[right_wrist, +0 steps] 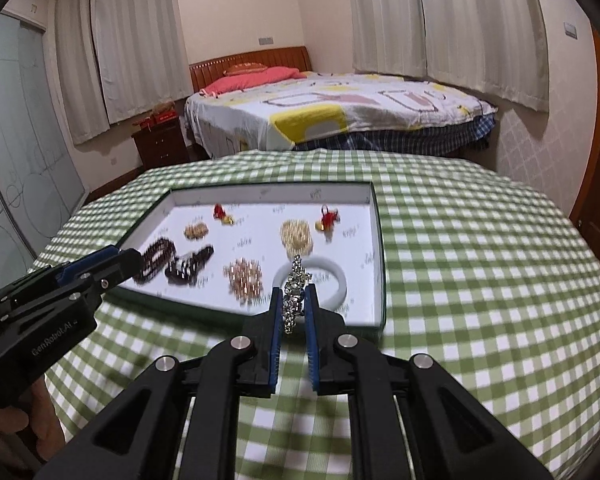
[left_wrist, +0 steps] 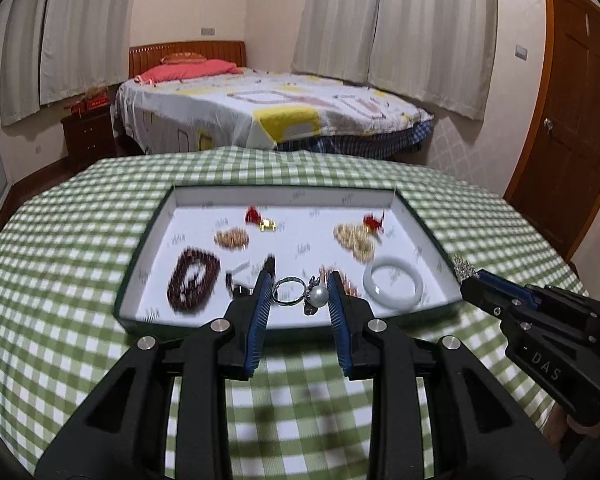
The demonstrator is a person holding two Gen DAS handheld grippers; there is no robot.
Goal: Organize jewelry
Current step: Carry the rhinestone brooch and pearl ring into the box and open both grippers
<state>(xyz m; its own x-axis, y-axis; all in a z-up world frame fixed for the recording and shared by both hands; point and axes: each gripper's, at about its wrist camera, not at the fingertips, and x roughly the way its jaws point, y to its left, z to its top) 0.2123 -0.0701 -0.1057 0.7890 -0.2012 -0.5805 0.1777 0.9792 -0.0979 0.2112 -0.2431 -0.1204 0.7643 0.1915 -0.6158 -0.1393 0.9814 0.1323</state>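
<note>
Spanning the left tongs [left_wrist: 300, 284], a pearl ring [left_wrist: 298, 291] sits gripped.

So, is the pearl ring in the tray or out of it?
Out: the pearl ring is held between the left gripper fingers, above the tray.

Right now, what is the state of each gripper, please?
Left gripper: shut on the pearl ring.
Right gripper: shut on the silver chain.
</note>
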